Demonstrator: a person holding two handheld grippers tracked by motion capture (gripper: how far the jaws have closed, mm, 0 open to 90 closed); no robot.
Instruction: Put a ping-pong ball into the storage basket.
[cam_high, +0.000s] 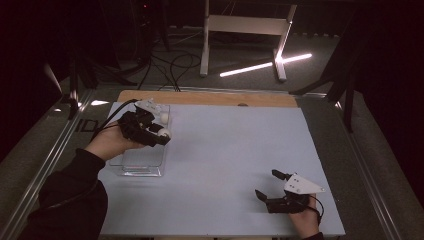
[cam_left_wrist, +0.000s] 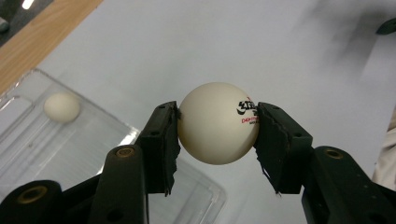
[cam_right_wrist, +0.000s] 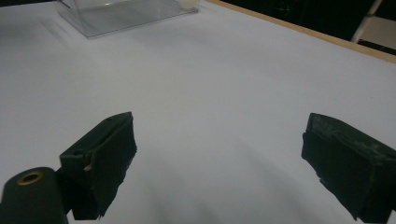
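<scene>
A white ping-pong ball with red and black print sits pinched between the pads of my left gripper, which is shut on it. In the high view that left gripper hangs over the right side of a clear plastic tray, the ball showing at its tips. A second white ball lies inside the tray near its far end. My right gripper rests low at the near right of the table, jaws wide apart, with bare table between them.
A pale blue mat covers the table, with a wooden strip along its far edge. A metal rail runs down the left side. Beyond the table stand a white frame and loose cables on the floor.
</scene>
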